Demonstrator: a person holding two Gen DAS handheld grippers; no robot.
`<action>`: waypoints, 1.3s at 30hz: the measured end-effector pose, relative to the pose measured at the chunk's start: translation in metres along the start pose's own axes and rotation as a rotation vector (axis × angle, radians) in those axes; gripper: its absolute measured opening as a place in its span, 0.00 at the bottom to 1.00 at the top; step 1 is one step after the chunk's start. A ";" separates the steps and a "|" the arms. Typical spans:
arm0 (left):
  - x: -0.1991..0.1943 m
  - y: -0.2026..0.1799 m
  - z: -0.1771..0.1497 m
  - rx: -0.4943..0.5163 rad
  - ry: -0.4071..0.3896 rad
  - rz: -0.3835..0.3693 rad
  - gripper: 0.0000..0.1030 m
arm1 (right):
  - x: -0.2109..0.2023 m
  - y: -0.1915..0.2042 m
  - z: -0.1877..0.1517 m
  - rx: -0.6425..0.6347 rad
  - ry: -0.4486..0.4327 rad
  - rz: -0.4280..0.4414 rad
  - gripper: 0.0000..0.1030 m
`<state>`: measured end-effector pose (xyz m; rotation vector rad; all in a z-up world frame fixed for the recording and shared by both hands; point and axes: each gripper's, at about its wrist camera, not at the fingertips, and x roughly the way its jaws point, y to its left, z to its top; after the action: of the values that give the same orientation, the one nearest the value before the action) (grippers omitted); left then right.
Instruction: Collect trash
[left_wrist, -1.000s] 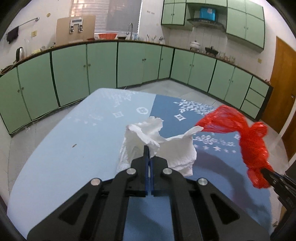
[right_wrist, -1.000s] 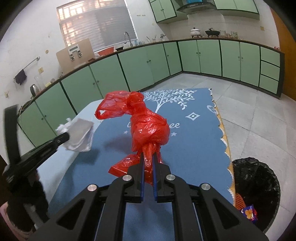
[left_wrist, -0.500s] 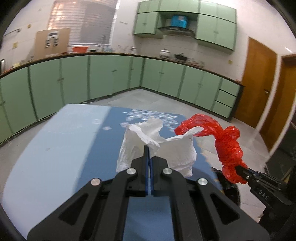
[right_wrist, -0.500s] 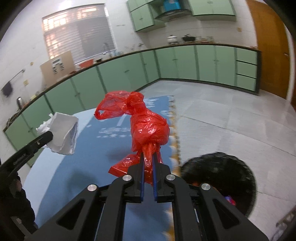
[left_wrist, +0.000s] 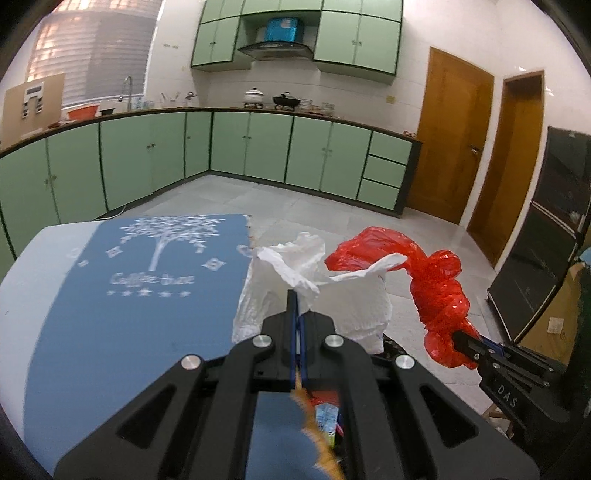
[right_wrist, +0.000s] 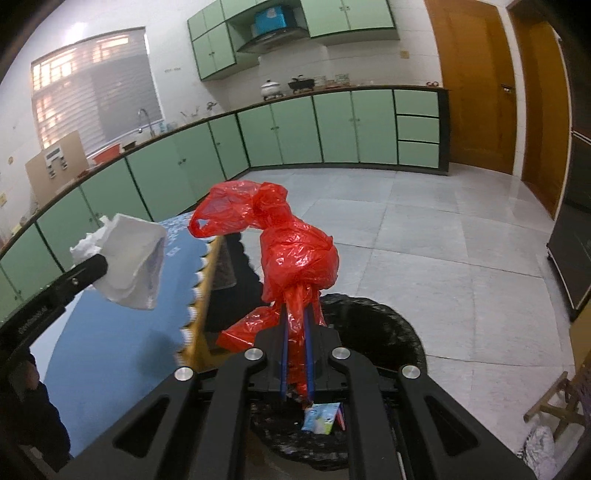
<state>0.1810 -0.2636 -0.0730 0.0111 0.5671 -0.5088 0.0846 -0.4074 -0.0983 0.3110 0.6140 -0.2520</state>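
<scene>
Crumpled white tissue (left_wrist: 314, 291) is pinched in the left gripper (left_wrist: 297, 321), its fingers pressed together on the paper, held past the edge of the blue tablecloth (left_wrist: 129, 314). To its right the red plastic bag (left_wrist: 432, 280) hangs from the right gripper (left_wrist: 461, 339).

From the right wrist, the right gripper (right_wrist: 295, 343) clamps the red plastic bag (right_wrist: 291, 251) above the black-lined trash bin (right_wrist: 388, 339), which holds a light-blue packet (right_wrist: 321, 417). The white tissue (right_wrist: 129, 262) sits left, over the tablecloth (right_wrist: 110, 343)
</scene>
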 end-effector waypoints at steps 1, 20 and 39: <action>0.006 -0.005 -0.001 0.004 0.006 -0.005 0.00 | 0.002 -0.005 -0.002 -0.001 0.004 -0.010 0.07; 0.093 -0.056 -0.021 0.048 0.140 -0.061 0.28 | 0.057 -0.065 -0.013 0.045 0.104 -0.055 0.29; -0.010 -0.025 0.015 0.032 -0.016 0.005 0.53 | -0.019 -0.030 0.005 0.010 -0.051 -0.051 0.74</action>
<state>0.1696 -0.2835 -0.0520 0.0385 0.5434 -0.5126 0.0627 -0.4347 -0.0900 0.2985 0.5708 -0.3109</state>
